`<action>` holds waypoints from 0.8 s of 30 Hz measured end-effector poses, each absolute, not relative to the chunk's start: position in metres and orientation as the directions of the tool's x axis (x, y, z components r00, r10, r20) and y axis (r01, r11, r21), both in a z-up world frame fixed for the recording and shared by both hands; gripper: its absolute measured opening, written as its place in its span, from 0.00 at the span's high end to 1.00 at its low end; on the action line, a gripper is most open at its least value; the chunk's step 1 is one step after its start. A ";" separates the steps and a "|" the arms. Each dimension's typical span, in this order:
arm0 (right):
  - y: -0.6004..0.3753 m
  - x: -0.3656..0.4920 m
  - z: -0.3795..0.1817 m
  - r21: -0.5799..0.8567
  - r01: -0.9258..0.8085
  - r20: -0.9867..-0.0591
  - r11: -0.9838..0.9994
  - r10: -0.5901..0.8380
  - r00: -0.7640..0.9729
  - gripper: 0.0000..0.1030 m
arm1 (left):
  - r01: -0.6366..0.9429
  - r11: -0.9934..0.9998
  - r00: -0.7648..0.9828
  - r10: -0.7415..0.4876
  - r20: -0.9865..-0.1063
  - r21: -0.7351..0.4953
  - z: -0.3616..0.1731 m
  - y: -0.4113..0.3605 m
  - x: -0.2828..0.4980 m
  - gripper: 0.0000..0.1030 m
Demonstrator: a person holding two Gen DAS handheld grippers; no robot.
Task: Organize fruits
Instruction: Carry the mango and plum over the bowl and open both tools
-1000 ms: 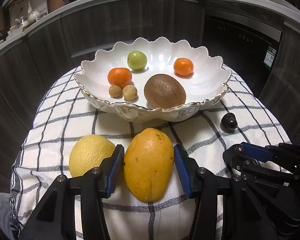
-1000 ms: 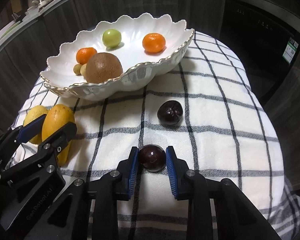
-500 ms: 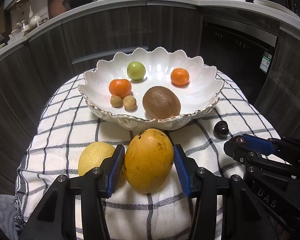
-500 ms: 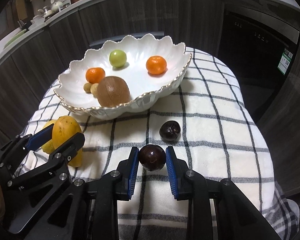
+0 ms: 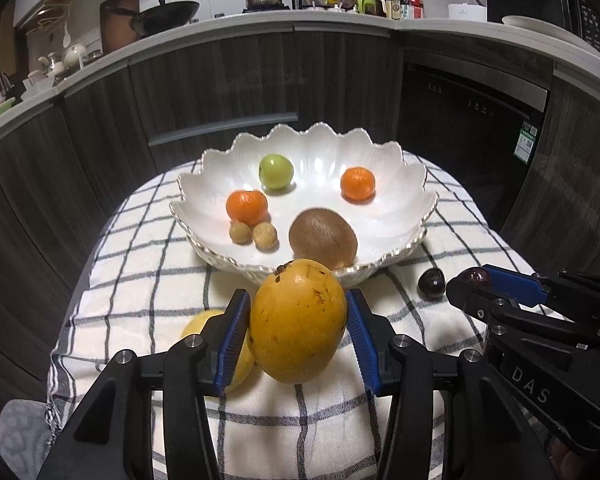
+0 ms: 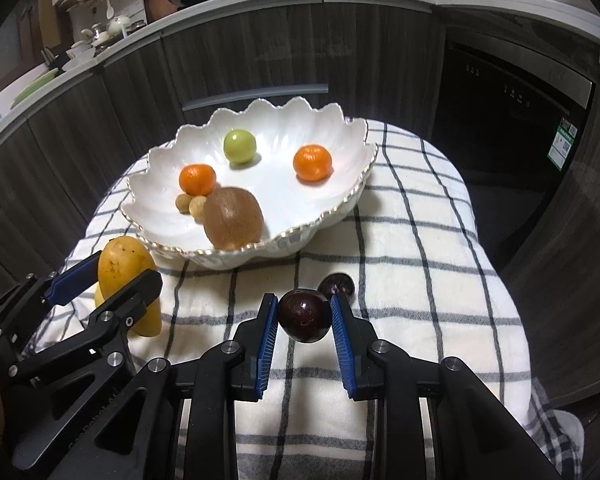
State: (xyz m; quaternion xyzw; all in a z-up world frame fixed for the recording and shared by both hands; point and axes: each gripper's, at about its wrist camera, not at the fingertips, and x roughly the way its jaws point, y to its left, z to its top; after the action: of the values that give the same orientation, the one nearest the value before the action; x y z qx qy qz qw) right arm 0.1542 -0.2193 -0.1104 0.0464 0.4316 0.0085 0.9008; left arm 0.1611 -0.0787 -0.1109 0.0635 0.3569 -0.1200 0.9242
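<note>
Yellow mango (image 5: 298, 320) clamped in my left gripper (image 5: 296, 338) and dark plum (image 6: 305, 316) pinched in my right gripper (image 6: 305, 330) have both risen off the checked cloth (image 6: 412, 280) since a second ago, so each now hangs ready, I judge, for the white bowl (image 5: 380, 160) ahead.

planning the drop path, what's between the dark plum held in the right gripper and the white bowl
In the right wrist view, a second dark plum on the checked cloth lies between the held dark round plum and the white scalloped bowl.
</note>
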 end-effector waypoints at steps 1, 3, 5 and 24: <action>-0.219 0.155 -0.108 0.091 0.023 -0.774 0.996 0.056 0.631 0.72 | 0.265 0.964 0.722 -0.176 -0.669 0.033 -0.108 -0.078 0.162 0.53; -0.218 0.157 -0.103 0.095 0.017 -0.766 0.995 0.062 0.640 0.72 | 0.260 0.965 0.729 -0.175 -0.662 0.031 -0.103 -0.076 0.162 0.53; -0.216 0.161 -0.097 0.095 0.010 -0.757 0.995 0.066 0.650 0.72 | 0.254 0.967 0.737 -0.177 -0.653 0.025 -0.096 -0.074 0.164 0.53; -0.206 0.233 -0.054 0.080 -0.050 -0.689 0.996 0.092 0.719 0.72 | 0.228 0.972 0.830 -0.169 -0.531 0.048 -0.046 -0.062 0.226 0.54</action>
State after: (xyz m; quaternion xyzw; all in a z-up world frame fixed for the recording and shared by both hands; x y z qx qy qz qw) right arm 0.2335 -0.2055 -0.0542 0.0279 0.3728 0.0382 0.9267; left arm 0.2262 -0.0623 -0.0464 0.0547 0.2722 -0.1039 0.9551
